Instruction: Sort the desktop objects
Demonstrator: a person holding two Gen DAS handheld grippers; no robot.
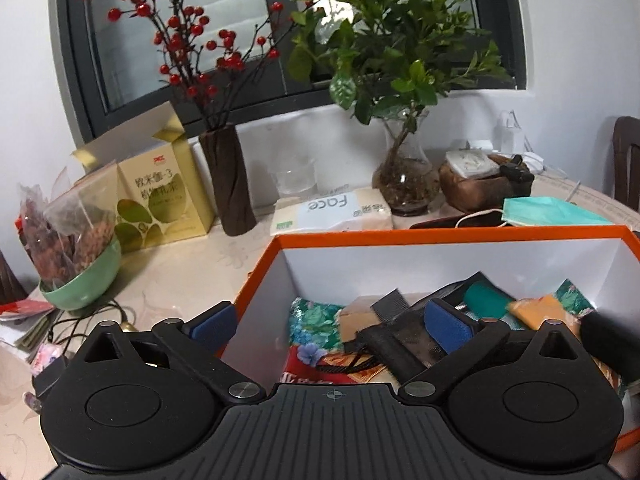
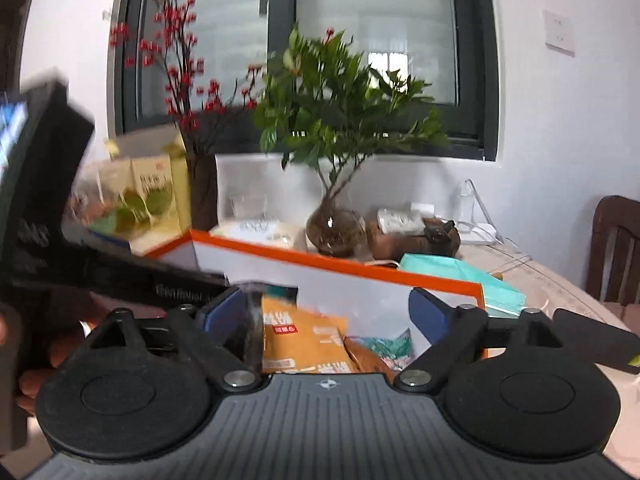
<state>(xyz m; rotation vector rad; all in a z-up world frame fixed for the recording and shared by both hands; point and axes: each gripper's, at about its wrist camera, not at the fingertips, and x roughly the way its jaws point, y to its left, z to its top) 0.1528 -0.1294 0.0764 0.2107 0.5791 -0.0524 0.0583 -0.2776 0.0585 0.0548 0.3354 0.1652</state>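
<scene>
Over the orange box, already holding packets and a black comb, both the left gripper and the right gripper stand wide and empty, while the green mask lies beyond the far rim, nearer the right one.

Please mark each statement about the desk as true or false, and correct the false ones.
1. The orange box already holds several things. True.
2. The left gripper has its jaws shut on a comb. False: the jaws stand wide apart and grip nothing.
3. The teal face mask lies inside the orange box. False: it lies on the table behind the box.
4. The tissue pack lies between the dark vase and the glass vase. True.
5. The right gripper is open above the box. True.
</scene>
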